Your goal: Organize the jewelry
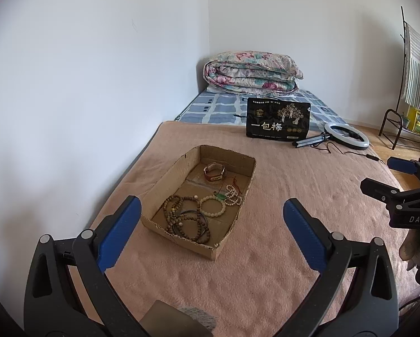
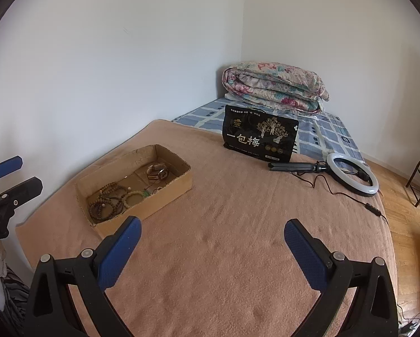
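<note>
The pink-brown fleece blanket [image 1: 266, 252] covers the near part of the bed and carries every working item. Beyond its far edge lies the blue-and-white checked sheet [image 1: 218, 109], and on that sheet, in the corner of the white walls, rests the folded floral quilt [image 1: 252, 71]. The shallow open brown cardboard tray [image 1: 167, 174] sits on the blanket toward the wall side. Behind it, at the blanket's far edge, stands the black printed snack bag with gold tree artwork [image 1: 278, 119]; just beside the bag lies the white ring light on a small black folded tripod [image 1: 347, 134], its black cord trailing across the blanket. Inside the tray, the near end holds a tangled heap of dark brown wooden bead bracelets [image 1: 186, 217]; touching that heap is a pale cream bead bracelet [image 1: 213, 206], and next to it a strand of small white beads with a green pendant [image 1: 231, 195]. A brown strap bracelet with a metal buckle [image 1: 215, 172] lies apart at the far end. My left gripper [image 1: 212, 210] hovers before the near end of the tray with fingers spread wide, holding nothing. My right gripper [image 2: 212, 231] hovers over bare blanket to the right of the tray, fingers likewise spread wide and empty.
</note>
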Motion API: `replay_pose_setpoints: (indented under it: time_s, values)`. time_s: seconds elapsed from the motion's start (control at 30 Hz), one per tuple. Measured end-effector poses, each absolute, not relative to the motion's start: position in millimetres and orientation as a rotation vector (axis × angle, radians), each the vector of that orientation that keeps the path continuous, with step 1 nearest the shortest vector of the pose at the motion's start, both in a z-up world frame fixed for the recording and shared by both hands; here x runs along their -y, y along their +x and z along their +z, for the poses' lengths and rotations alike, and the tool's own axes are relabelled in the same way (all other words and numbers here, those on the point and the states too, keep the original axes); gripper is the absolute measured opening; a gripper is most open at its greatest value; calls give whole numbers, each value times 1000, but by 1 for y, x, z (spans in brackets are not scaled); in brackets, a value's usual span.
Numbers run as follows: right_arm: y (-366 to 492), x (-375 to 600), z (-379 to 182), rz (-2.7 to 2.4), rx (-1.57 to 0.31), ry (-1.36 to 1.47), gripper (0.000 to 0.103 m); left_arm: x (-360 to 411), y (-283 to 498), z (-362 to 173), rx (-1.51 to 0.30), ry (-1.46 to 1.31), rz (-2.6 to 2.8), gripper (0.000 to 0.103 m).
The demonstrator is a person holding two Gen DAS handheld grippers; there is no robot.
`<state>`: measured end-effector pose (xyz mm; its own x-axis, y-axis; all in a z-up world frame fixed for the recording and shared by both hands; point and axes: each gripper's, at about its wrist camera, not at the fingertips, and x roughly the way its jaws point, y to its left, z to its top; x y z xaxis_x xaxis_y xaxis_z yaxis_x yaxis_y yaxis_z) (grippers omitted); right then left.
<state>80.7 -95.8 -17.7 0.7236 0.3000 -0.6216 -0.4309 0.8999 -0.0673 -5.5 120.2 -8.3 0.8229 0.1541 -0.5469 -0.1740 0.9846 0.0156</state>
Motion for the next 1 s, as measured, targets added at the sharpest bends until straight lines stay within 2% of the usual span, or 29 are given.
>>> replay_pose_setpoints:
  time_s: [1.0]
  values:
    - [92,117,-35,343,-682,-153,103,-118,6,-18,-606,-40,189,103]
